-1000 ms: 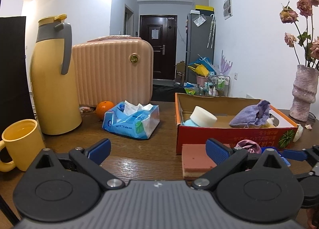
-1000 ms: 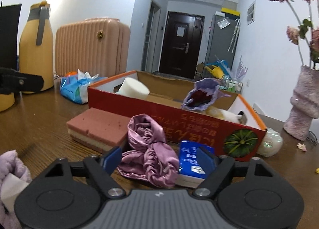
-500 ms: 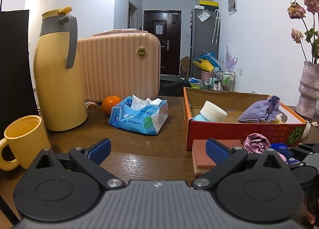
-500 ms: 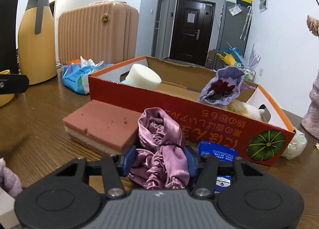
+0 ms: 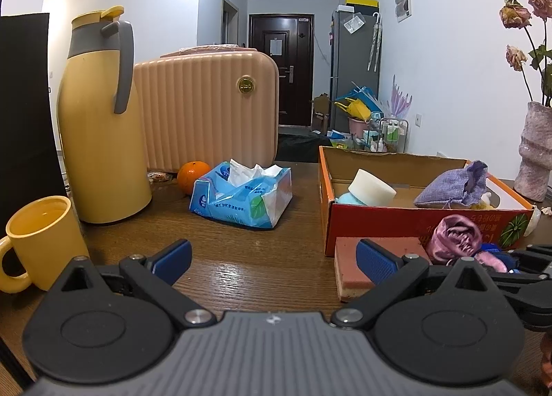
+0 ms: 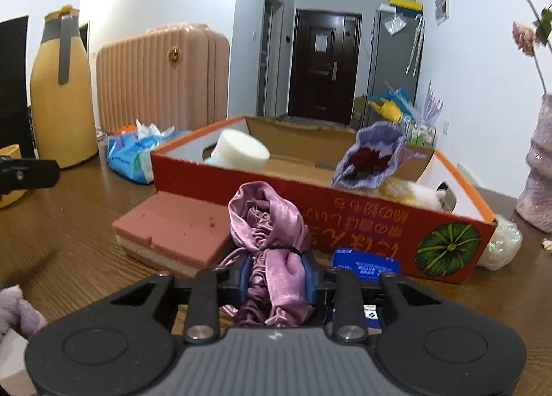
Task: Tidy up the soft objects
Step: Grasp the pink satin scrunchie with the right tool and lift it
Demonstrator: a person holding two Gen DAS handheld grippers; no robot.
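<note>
My right gripper (image 6: 277, 277) is shut on a pink satin scrunchie cloth (image 6: 267, 223) and holds it just above the table in front of the red cardboard box (image 6: 362, 220). The cloth also shows in the left wrist view (image 5: 453, 237). The box (image 5: 379, 223) holds a white foam round (image 6: 239, 152), a purple pouch (image 6: 372, 159) and a plush toy (image 6: 414, 194). A pink sponge block (image 6: 172, 230) lies left of the cloth. My left gripper (image 5: 272, 256) is open and empty over the table.
A blue tissue pack (image 5: 241, 194), an orange (image 5: 193, 171), a yellow jug (image 5: 100, 127) and a yellow mug (image 5: 38, 234) stand at left. A pink suitcase (image 5: 207, 106) is behind. A vase (image 5: 533, 151) stands at right. A small blue packet (image 6: 365, 263) lies by the box.
My right gripper closed on the pink satin cloth and lifted it slightly toward the box. My left gripper drew back a little and stayed open.
</note>
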